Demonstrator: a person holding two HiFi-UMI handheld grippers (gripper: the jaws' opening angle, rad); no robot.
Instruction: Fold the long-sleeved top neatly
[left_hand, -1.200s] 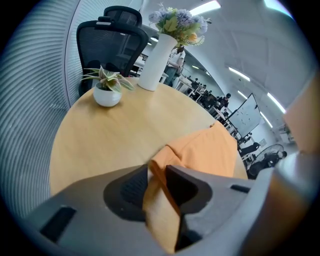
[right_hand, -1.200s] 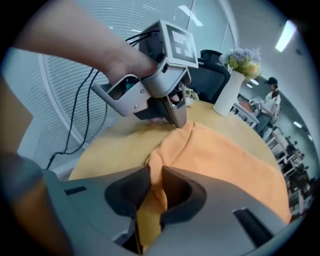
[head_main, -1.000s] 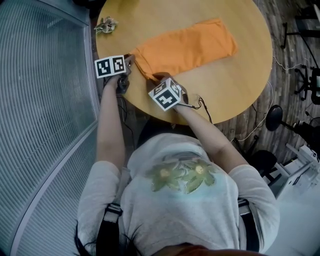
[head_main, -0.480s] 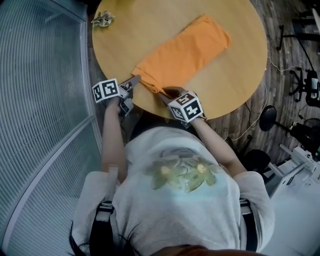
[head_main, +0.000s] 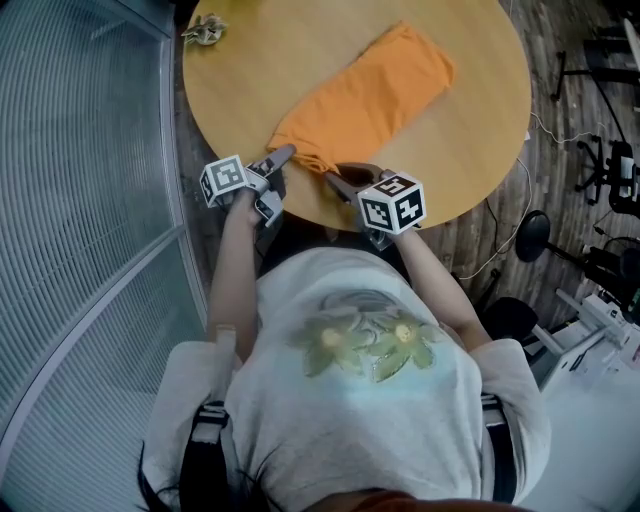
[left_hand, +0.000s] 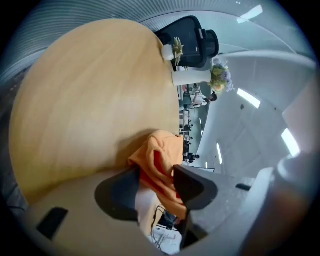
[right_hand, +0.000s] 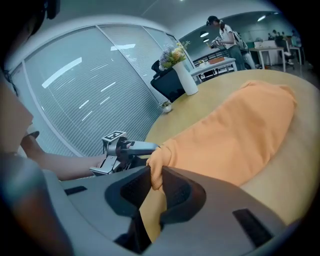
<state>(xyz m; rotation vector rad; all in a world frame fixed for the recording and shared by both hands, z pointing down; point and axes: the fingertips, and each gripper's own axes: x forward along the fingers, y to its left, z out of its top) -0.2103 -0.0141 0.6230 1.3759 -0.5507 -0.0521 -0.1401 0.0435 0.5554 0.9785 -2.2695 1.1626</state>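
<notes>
Half done, I judge: top (head_main: 365, 95) in narrow strip on table (head_main: 250, 70), crosswise folds left. Right gripper (head_main: 338, 179) pinches near end; left gripper (head_main: 278, 156) just opening, cloth loose between jaws.

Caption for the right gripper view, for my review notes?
Right tool pinches the near edge of the orange top lying on the round wooden table.

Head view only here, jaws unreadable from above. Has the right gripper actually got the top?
Observer: Yes, the right gripper is clamped on an edge of the orange top.
Operator: Left one?
Observer: The left gripper has just been opening. The fabric lies between its jaws unpressed, with a gap on one side.
Operator: Anything past my frame's top edge?
Observer: A white vase of flowers stands at the far side of the table.
</notes>
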